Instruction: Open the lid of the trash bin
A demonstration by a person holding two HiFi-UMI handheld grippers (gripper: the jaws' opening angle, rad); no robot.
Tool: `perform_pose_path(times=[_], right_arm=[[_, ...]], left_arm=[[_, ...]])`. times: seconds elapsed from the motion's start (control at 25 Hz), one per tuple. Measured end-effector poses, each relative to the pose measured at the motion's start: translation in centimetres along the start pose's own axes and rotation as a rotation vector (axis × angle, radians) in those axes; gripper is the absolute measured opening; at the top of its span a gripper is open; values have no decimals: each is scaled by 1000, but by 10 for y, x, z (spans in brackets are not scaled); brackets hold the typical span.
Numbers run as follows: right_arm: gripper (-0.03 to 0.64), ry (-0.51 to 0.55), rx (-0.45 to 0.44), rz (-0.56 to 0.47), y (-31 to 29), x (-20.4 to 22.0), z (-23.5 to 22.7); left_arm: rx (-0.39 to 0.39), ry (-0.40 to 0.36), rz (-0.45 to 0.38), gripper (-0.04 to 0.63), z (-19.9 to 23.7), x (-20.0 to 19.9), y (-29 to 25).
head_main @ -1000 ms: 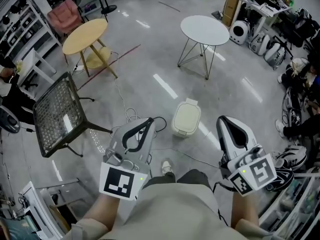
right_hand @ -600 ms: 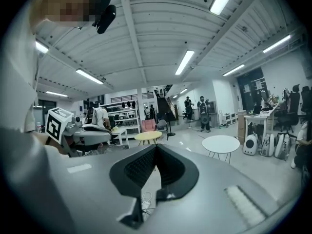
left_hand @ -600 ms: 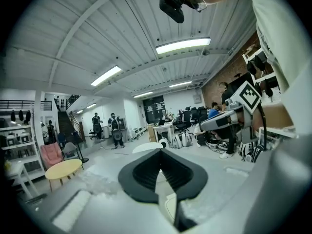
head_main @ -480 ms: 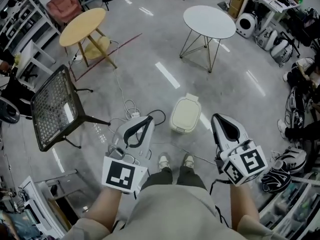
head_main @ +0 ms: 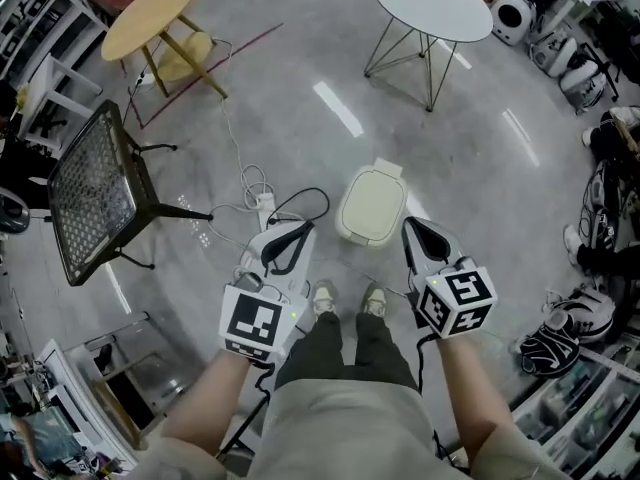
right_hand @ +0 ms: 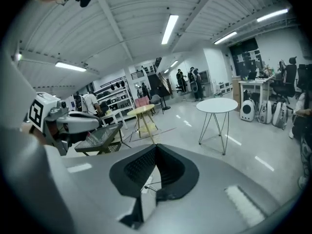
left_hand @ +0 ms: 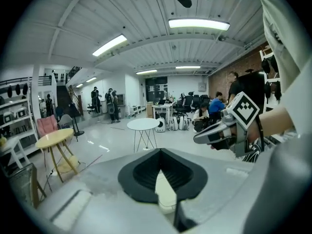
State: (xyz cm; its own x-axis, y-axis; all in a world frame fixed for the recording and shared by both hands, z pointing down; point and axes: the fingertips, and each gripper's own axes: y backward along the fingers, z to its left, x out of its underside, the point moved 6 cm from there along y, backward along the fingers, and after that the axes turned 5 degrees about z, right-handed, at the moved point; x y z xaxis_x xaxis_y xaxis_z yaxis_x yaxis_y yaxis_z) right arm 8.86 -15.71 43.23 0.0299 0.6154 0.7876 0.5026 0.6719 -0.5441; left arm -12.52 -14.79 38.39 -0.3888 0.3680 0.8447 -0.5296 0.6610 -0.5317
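The trash bin (head_main: 372, 206) is a small cream bin standing on the grey floor with its lid down, seen from above in the head view. My left gripper (head_main: 300, 230) hovers just to its left, jaws shut with nothing between them. On the bin's right, my right gripper (head_main: 410, 224) is also shut and holds nothing. Neither touches the bin. In the left gripper view the left gripper (left_hand: 160, 150) points out over the room, and a cream patch of the bin (left_hand: 165, 193) shows through the loop of its jaws. The right gripper (right_hand: 156, 145) likewise looks out level over the floor.
A power strip with coiled cables (head_main: 262, 203) lies left of the bin. A tipped black mesh chair (head_main: 92, 193) stands further left. Beyond are a wooden round table (head_main: 150, 16) and a white round table (head_main: 443, 3). Bags and shoes (head_main: 550, 343) crowd the right. The person's feet (head_main: 322, 298) stand just behind the bin.
The person has stepped forward, so the bin now lies closer, between the two grippers. Both grippers have drawn in beside it, still shut.
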Motion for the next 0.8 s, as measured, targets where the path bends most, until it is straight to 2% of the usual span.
perform_pose_path(times=[0.2, 0.36, 0.8], right_arm=[[3, -41, 27, 132, -50, 66, -26], [3, -58, 15, 223, -87, 118, -38], [3, -148, -3, 393, -182, 254, -57]], left_arm=[[43, 54, 84, 2, 4, 47, -46], [53, 90, 145, 2, 9, 90, -81], [103, 163, 274, 2, 8, 209, -163]])
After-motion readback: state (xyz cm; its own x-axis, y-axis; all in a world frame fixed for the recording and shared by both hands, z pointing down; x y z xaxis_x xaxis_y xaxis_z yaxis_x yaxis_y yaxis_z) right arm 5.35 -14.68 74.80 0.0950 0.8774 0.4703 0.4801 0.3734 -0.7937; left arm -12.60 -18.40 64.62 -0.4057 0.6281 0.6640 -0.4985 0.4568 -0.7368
